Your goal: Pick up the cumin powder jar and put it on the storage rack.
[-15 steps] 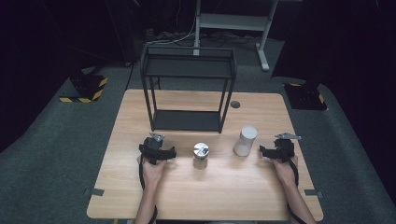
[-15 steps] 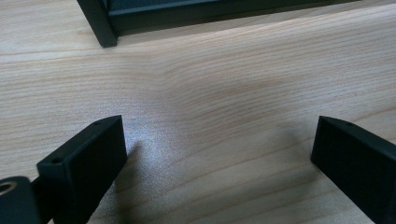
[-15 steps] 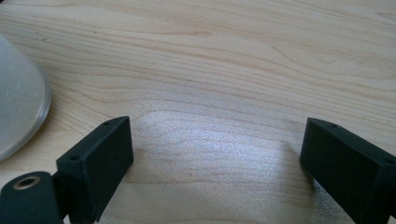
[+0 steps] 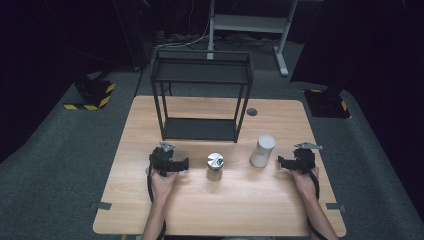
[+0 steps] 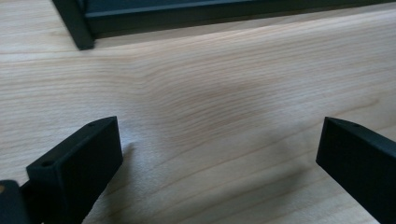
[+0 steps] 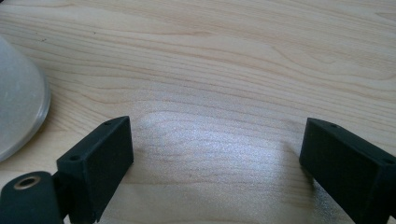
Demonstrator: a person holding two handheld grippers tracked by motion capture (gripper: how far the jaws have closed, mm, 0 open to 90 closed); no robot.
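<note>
Resting low on the wooden surface (image 4: 250,200), both hand-held grippers sit near the front edge, one in each of the person's hands. The left hand-held gripper (image 4: 184,164) lies to the left of a small jar (image 4: 215,167) with a shiny metal lid, its tips aimed toward the jar but apart from it. Seen along its own jaws in the left gripper view, the left hand-held gripper (image 5: 219,149) stands wide apart with bare wood between the jaws; the foot and lower bar of the rack (image 5: 187,11) cross the top of that view.

The right hand-held gripper (image 4: 281,162) sits to the right of a white cylinder (image 4: 262,150), tips facing it and just short of it. In the right gripper view the right hand-held gripper (image 6: 215,149) is also spread apart, nothing between the jaws, and the pale curved side of the cylinder (image 6: 18,112) shows at the left edge, beside the left jaw and outside the gap.

Jar and cylinder both stand upright, near each other at mid-surface, in front of the black two-tier rack (image 4: 200,92), which stands at the back of the surface. Neither is touched by a jaw.
</note>
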